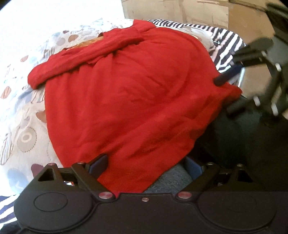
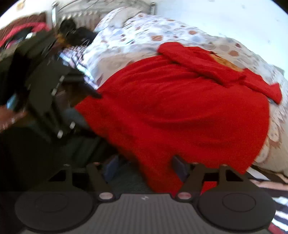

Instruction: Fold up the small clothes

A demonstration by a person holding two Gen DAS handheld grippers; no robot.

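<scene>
A red long-sleeved garment (image 1: 129, 100) lies spread on the patterned bedsheet (image 1: 23, 111), with one sleeve (image 1: 86, 57) folded across its far part. Its near hem hangs over the bed's edge. My left gripper (image 1: 145, 164) stands open at one end of that hem, and red cloth lies loosely between its fingers. In the right wrist view the garment (image 2: 180, 111) fills the middle. My right gripper (image 2: 145, 165) is open at the hem's other end, again with cloth between its wide-set fingers. Each gripper shows in the other's view: the right gripper (image 1: 228, 93) and the left gripper (image 2: 84, 108).
A navy-and-white striped cloth (image 1: 225, 39) lies beyond the red garment, in front of cardboard boxes (image 1: 180, 12). Blue denim (image 1: 171, 180) shows below the hem. A metal headboard (image 2: 81, 12) and dark clutter (image 2: 27, 54) stand at the bed's far end.
</scene>
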